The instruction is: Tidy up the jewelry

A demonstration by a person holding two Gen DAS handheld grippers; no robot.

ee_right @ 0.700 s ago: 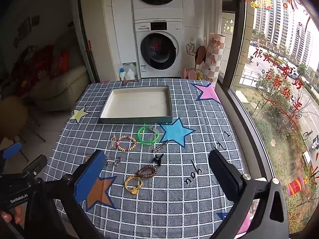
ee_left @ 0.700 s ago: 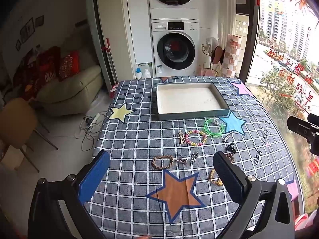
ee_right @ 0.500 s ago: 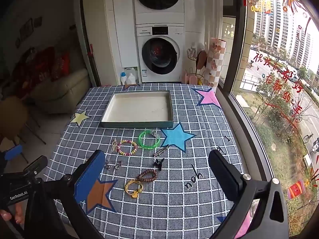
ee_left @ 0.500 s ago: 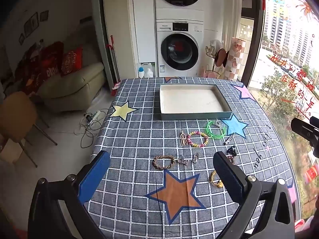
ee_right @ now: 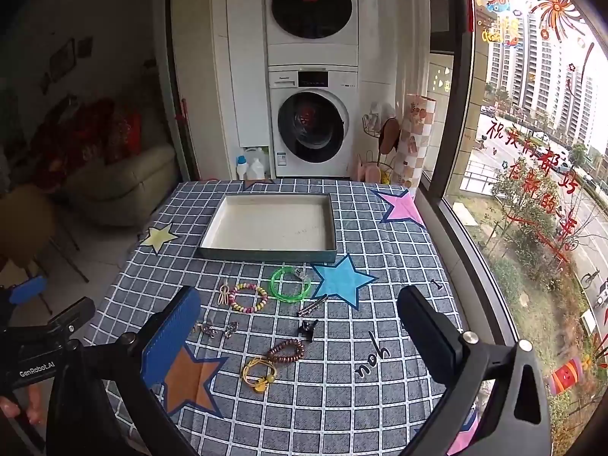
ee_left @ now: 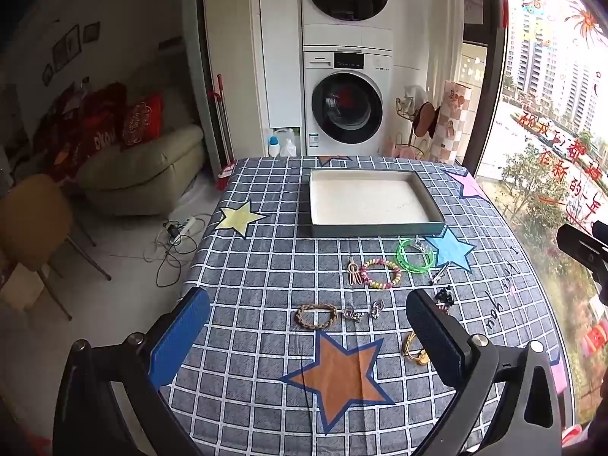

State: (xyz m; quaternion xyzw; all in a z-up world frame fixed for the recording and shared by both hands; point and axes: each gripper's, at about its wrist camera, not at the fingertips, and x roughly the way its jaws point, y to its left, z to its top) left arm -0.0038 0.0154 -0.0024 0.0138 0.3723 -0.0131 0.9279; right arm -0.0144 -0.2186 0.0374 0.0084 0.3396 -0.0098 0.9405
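Left wrist view: the counter [ee_left: 243, 288] wears a grey cloth with a white grid and coloured star patches. At its far middle stands a shallow rectangular tray [ee_left: 437, 211], grey-walled with a pale floor, holding nothing. The jewelry lies loose on the cloth in front of it. A translucent green bangle [ee_left: 415, 255] is just before the tray's near right corner, and a pink-and-yellow beaded bracelet [ee_left: 381, 274] lies left of it. Closer in sit a braided brown ring-shaped bracelet [ee_left: 316, 315], a dark wooden-bead bracelet [ee_right: 285, 350], a yellow cord loop [ee_right: 258, 372], a small black claw clip [ee_right: 306, 328] and two little metal pieces [ee_left: 363, 311]. The left gripper [ee_left: 306, 336] hovers over the near cloth with its jaws spread fully and nothing between them; the braided bracelet lies just ahead of the gap. The right gripper [ee_right: 298, 336] is likewise wide apart and empty-handed, the dark beads and yellow loop showing between its jaws on the cloth below.
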